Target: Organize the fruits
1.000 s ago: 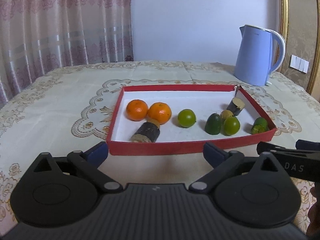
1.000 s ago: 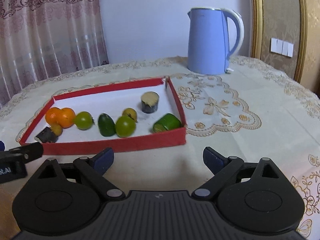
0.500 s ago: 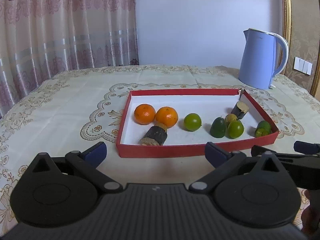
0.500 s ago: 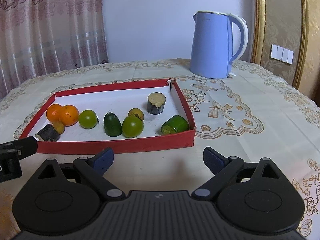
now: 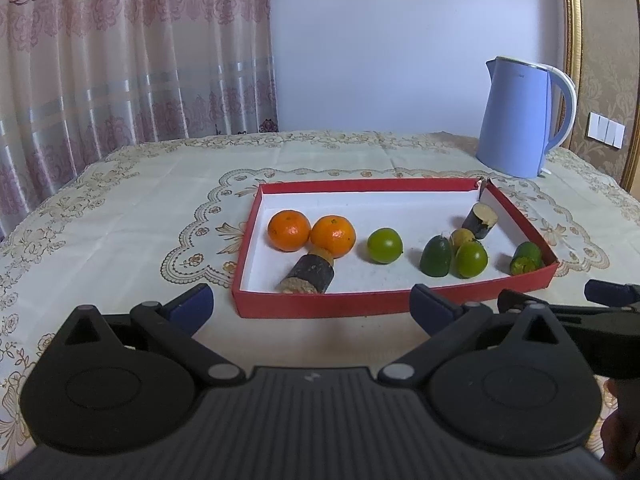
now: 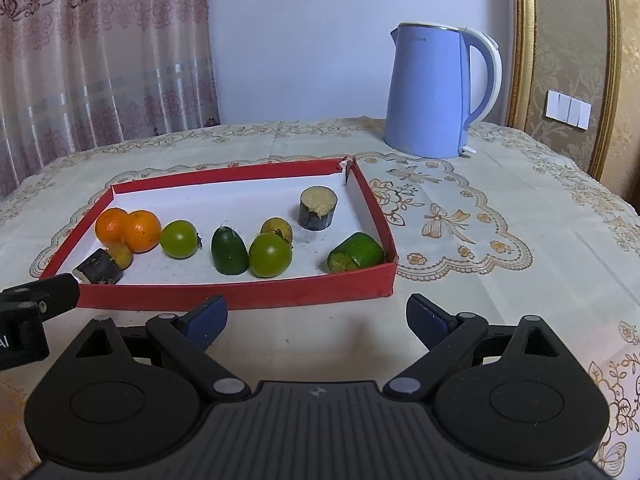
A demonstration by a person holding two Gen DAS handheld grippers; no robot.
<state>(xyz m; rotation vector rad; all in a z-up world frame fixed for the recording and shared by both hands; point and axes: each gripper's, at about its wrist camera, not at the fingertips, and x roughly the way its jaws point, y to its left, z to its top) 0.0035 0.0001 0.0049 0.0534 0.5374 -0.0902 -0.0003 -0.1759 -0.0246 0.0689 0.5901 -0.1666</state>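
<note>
Two oranges [image 5: 311, 232] sat touching at the left end of the red tray [image 5: 360, 305], a likely sign that sorting by kind had begun, while the green fruits [image 6: 224, 246] lay loosely strung toward the right and a dark cut stub [image 5: 310, 275] leaned against the oranges. Both tools hung short of the tray's near wall, above the tablecloth [image 6: 500, 280]: the left gripper [image 5: 312, 308] and right gripper [image 6: 316, 318] each spread wide and empty, probably readied for a pick.
</note>
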